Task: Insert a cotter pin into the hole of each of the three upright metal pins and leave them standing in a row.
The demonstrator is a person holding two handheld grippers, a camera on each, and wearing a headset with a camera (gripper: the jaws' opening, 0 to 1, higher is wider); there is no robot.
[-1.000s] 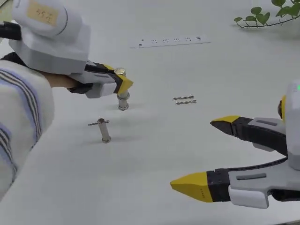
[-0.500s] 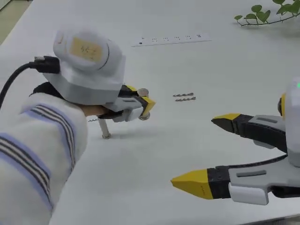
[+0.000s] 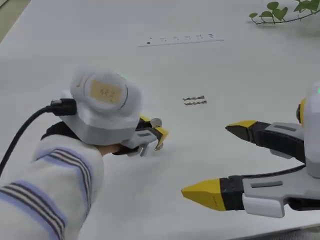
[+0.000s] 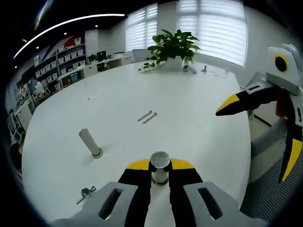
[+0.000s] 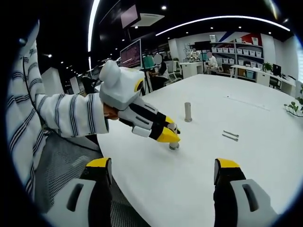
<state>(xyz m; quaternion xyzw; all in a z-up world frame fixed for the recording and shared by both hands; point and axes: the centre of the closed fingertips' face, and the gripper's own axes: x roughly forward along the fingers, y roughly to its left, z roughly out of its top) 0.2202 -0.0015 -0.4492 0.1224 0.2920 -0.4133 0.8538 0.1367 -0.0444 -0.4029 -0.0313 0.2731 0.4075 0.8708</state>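
**Q:** White desk (image 3: 100,55), office shelves (image 4: 71,59) behind it. What has the left gripper got?

**R:** Left gripper (image 3: 161,135) is clenched on a pin (image 4: 160,172), gripping it just under the flat head. The pin stands upright between the yellow tips, near the middle of the desk.

**Q:** Is its foot down on the desk?

**R:** In the right gripper view the foot sits right at the surface, but I cannot tell whether it touches.

**Q:** Any other pin?

**R:** A second pin (image 5: 188,112) stands upright on its own, apart from the held one and farther back on the desk.

**Q:** And the cotter pins?

**R:** Two cotter pins (image 3: 194,100) lie flat and side by side, loose on the desk. They are a little beyond the left gripper and well short of the power strip (image 3: 180,40).

**Q:** Right gripper?

**R:** Right gripper (image 3: 205,160) is released, jaws spread wide with nothing between them. It hangs over the near right part of the desk, tips pointing toward the left gripper and well apart from it.

**Q:** What else is around?

**R:** A striped sleeve (image 3: 50,195) covers the arm behind the left gripper. A black cable (image 3: 20,140) runs from that gripper's back, and a plant (image 3: 280,12) trails at the far right corner.
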